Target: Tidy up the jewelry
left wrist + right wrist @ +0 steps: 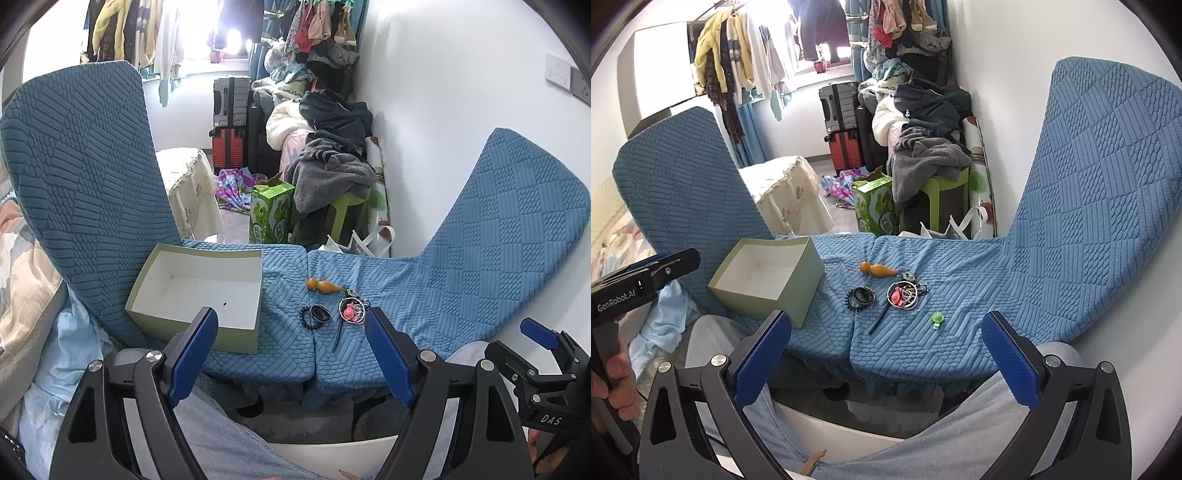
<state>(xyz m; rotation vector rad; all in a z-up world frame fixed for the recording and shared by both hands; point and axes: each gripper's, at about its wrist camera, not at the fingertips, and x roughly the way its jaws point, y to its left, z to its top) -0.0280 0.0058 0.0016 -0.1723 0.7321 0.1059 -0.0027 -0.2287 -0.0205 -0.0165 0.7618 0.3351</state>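
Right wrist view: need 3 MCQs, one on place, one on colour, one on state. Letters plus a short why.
1. Where does the open box sit relative to the jewelry pile?
A. to its left
B. to its right
C. on top of it

2. What colour is the small clip lying apart from the pile?
A. red
B. green
C. black

3. In what state is the right gripper?
A. shut on a bracelet
B. shut on nothing
C. open, holding nothing

Answers:
1 A: the box stands on the blue cushion cover, left of the pile.
2 B: the clip is bright green against the blue fabric.
3 C: its blue pads stand wide apart with only fabric between them.
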